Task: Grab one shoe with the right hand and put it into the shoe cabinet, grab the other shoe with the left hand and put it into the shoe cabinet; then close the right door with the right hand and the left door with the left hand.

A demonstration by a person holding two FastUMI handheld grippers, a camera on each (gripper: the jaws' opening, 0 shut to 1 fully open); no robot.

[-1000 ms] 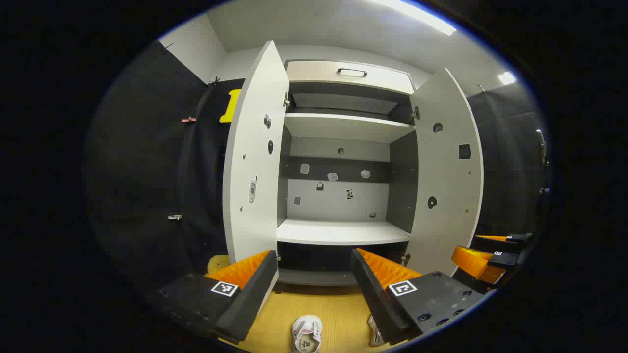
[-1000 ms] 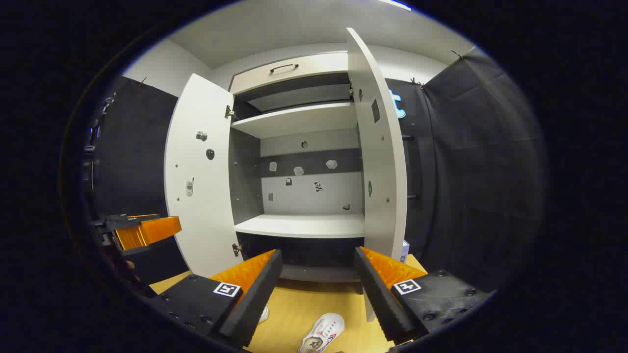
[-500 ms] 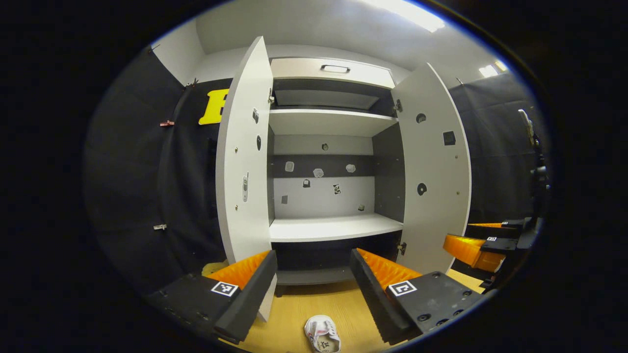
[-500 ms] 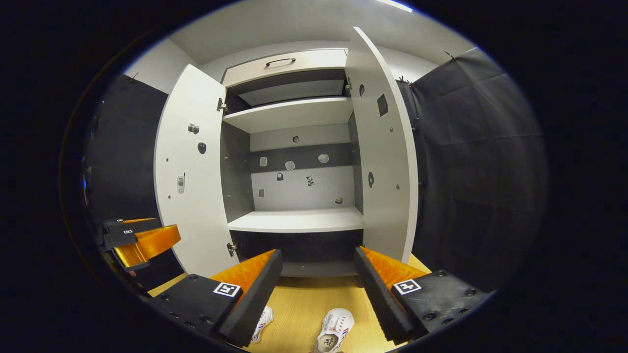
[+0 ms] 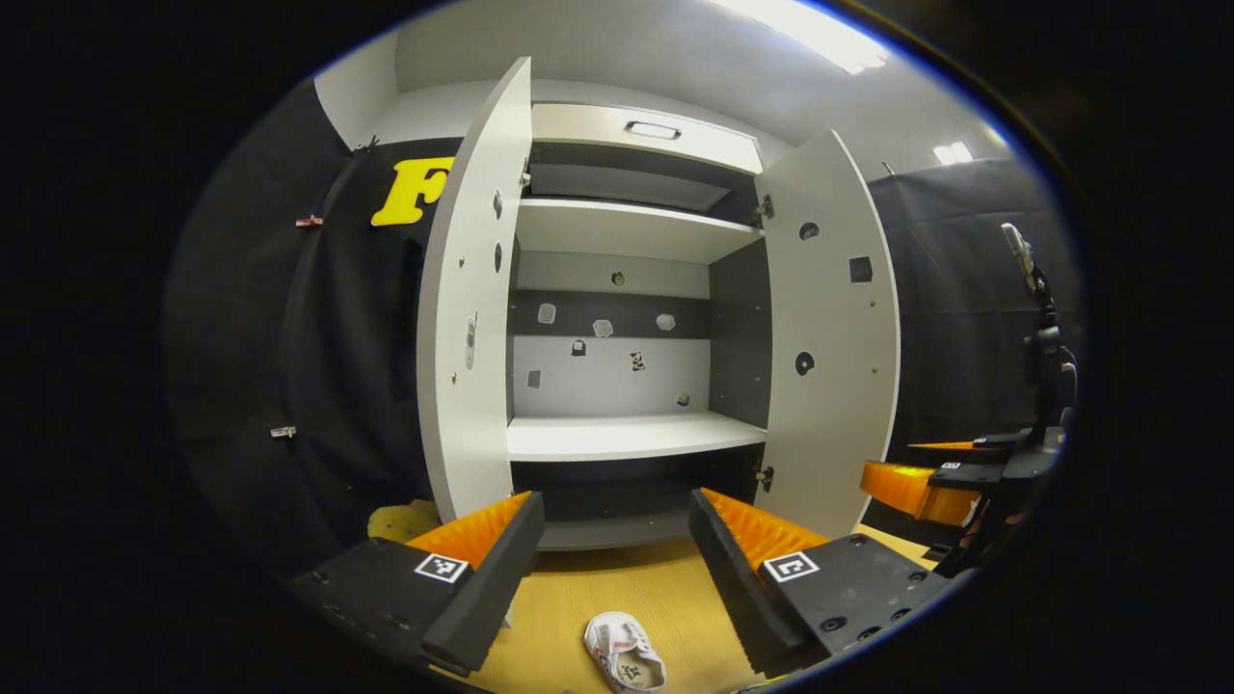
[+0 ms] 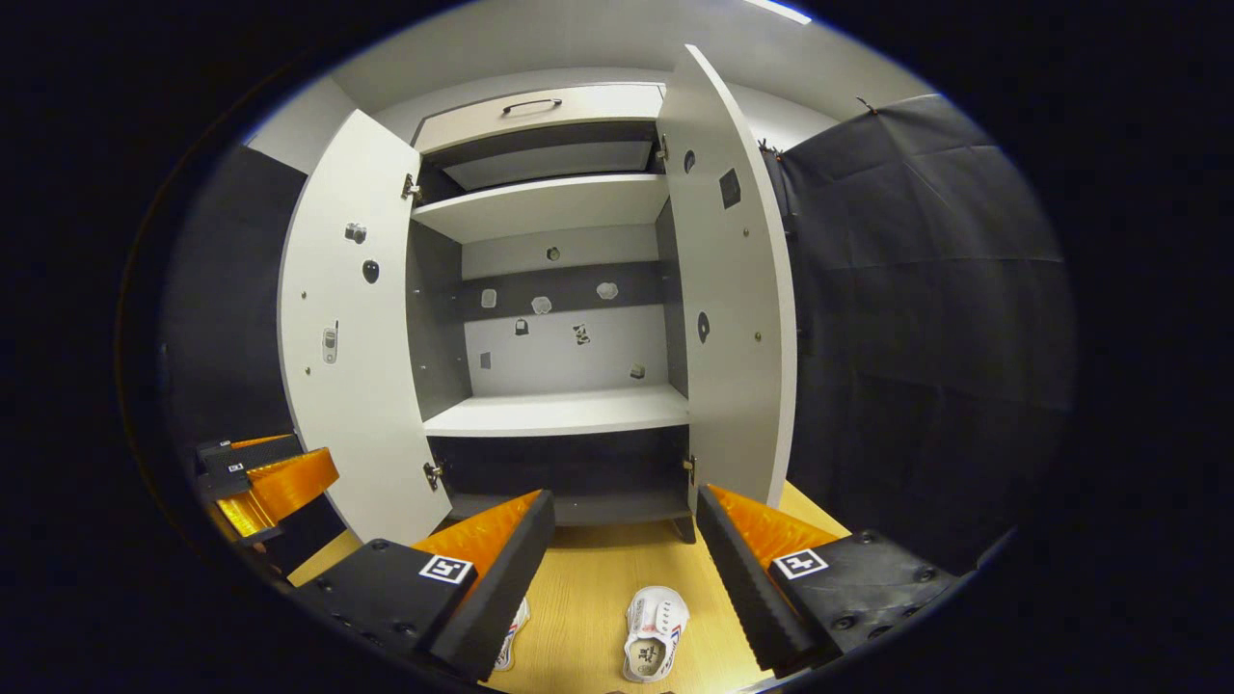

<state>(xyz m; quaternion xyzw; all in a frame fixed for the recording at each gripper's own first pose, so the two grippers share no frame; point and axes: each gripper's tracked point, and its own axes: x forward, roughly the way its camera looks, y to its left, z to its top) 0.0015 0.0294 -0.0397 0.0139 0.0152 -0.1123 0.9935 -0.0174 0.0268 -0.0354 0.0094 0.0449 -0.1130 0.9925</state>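
Fingers [image 5: 482,549] of the left gripper [image 5: 612,559] stand spread, pinching nothing; a white sneaker [image 5: 625,653] lies on the wooden floor [image 5: 627,588] at 6 o'clock between them. The right gripper [image 6: 622,554] is likewise spread wide over the second sneaker [image 6: 656,633], with another shoe [image 6: 511,636] half hidden at 7 o'clock. Straight ahead at 12 o'clock the shoe cabinet [image 6: 559,410] stands with left door [image 6: 352,328] and right door [image 6: 733,289] both swung open, shelves bare.
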